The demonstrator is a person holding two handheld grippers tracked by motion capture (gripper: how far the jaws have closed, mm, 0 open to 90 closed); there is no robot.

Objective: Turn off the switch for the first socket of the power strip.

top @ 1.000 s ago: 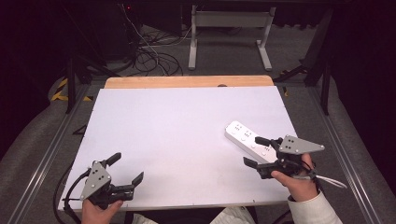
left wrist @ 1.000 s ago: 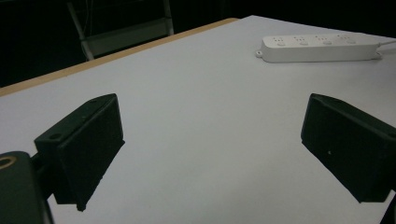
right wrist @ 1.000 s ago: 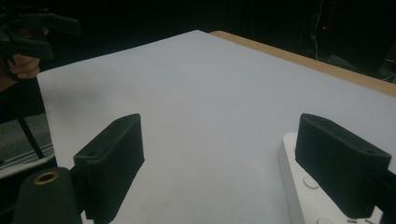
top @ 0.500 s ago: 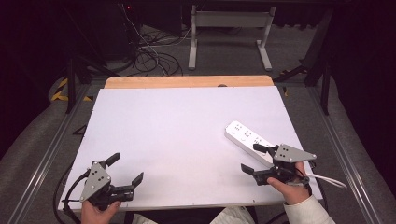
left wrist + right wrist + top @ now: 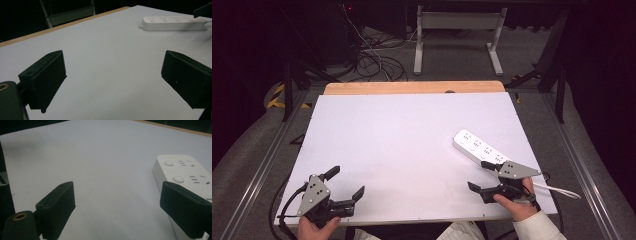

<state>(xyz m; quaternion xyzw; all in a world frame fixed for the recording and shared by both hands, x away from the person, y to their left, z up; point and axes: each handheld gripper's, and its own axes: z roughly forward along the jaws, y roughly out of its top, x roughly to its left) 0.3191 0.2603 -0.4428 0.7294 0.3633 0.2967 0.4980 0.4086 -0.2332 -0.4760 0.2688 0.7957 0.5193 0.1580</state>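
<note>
The white power strip [image 5: 478,149] lies flat on the desk [image 5: 412,140] near its right edge, set at a slant, with its cord [image 5: 557,190] trailing off toward the front right corner. The right gripper [image 5: 484,176] hovers just beside the strip's near end, its jaws spread wide with nothing between them; in the right gripper view the strip [image 5: 185,177] sits beside the right-hand jaw rather than centred in the gap. The left gripper [image 5: 346,182] rests at the front left corner, well apart from the strip, jaws likewise spread and empty.

The likely trouble is a lopsided grasp: closing from this offset could catch only the strip's edge, so the smooth casing skids or pivots across the desk. The cord under the hand could also snag and drag the strip askew.
</note>
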